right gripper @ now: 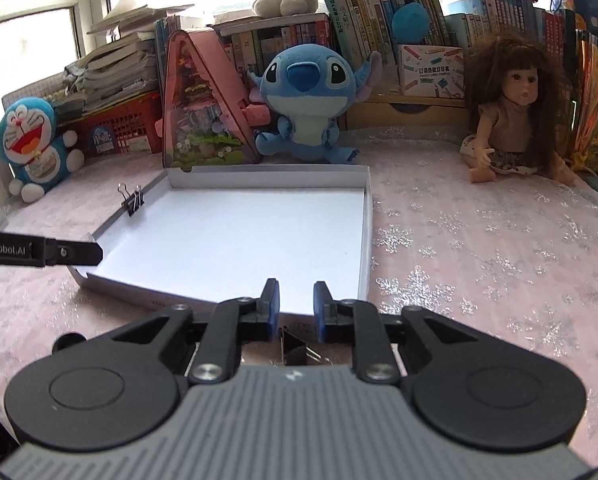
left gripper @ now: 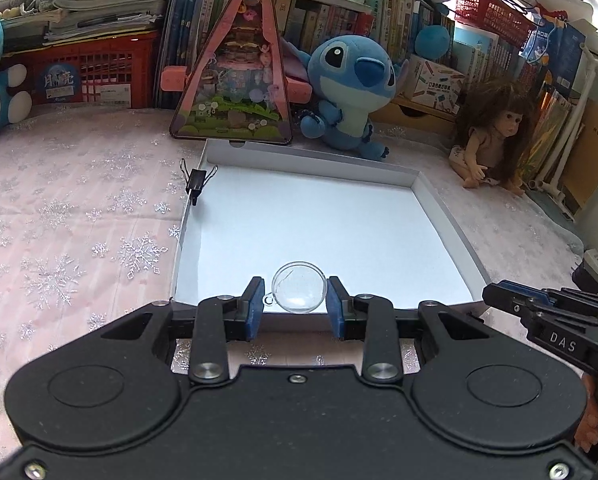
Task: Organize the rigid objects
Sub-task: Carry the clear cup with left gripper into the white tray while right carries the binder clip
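Covering the whole surface is a pale pink tablecloth with silver snowflakes, and on it lies a shallow white cardboard box lid with low walls, open side up, its white floor bare apart from what the tools hold over it. Behind it stand a pink triangular display case, a blue plush toy with big ears and, further right, a brown-haired doll sitting on the cloth. The left gripper has its blue pads closed part-way on a clear plastic dome-shaped capsule half with a small loop on its left edge; the pads press on both sides of it, and it hangs over the near edge of the lid. The right gripper stands narrowly parted with only the lid's white floor showing between its pads, so it holds nothing there; below the pads, close to the tool's body, a small black binder clip lies on the cloth just outside the lid's near wall. Only the left wrist view shows the capsule half; only the right wrist view shows this near clip. Both views show a second black binder clip with wire handles clamped upright on the lid's left wall.
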Tool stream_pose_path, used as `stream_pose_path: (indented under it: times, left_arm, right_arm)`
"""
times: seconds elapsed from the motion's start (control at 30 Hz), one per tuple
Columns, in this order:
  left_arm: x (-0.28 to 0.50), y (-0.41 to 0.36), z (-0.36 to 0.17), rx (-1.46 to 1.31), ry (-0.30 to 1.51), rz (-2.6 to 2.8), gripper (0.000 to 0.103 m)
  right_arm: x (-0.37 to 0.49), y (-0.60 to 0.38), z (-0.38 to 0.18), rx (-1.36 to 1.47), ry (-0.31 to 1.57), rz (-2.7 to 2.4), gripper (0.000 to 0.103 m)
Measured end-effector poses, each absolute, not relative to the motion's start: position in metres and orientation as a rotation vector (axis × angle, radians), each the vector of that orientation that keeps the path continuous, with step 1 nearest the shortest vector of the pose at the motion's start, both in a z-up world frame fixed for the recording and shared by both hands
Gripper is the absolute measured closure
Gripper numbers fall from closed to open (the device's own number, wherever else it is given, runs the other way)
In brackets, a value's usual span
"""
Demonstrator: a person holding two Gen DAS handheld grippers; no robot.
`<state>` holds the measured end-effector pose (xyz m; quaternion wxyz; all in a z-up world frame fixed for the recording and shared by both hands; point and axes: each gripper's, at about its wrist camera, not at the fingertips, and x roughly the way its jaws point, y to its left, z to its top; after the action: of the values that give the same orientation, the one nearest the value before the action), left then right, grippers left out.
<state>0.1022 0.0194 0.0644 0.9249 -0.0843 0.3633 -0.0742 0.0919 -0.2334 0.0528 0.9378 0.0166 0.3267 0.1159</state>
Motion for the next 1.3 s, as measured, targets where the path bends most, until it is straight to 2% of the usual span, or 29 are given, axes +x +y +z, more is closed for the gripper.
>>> stream_pose_path:
  times: [0.07, 0.1, 0.17, 0.2, 0.8, 0.83, 0.87, 0.9, 1.3]
  left_arm:
    - [0.101, 0.018, 0.061, -0.169, 0.750, -0.156, 0.072]
    - [0.101, 0.017, 0.059, -0.168, 0.752, -0.158, 0.072]
    - [0.100, 0.015, 0.057, -0.165, 0.756, -0.161, 0.072]
    - [0.100, 0.015, 0.057, -0.164, 0.756, -0.161, 0.072]
    - [0.100, 0.014, 0.051, -0.150, 0.764, -0.163, 0.072]
    - [0.101, 0.013, 0.050, -0.150, 0.766, -0.164, 0.072]
    - [0.101, 0.013, 0.050, -0.149, 0.766, -0.165, 0.072]
    - [0.102, 0.013, 0.050, -0.148, 0.767, -0.165, 0.072]
    - [0.113, 0.017, 0.058, -0.157, 0.756, -0.164, 0.072]
  right_arm:
    - [0.085, -0.231, 0.047, -0.003, 0.664, 0.253, 0.074]
    - [0.083, -0.229, 0.045, -0.018, 0.663, 0.257, 0.057]
    - [0.082, -0.226, 0.040, -0.037, 0.668, 0.274, 0.047]
    - [0.082, -0.224, 0.038, -0.045, 0.670, 0.275, 0.046]
    - [0.093, -0.220, 0.013, -0.122, 0.734, 0.224, 0.044]
    - [0.093, -0.221, 0.011, -0.118, 0.746, 0.232, 0.048]
    - [0.092, -0.221, 0.011, -0.112, 0.752, 0.240, 0.063]
    - [0.091, -0.221, 0.010, -0.113, 0.756, 0.243, 0.065]
    - [0.084, -0.216, 0.047, -0.092, 0.685, 0.300, 0.066]
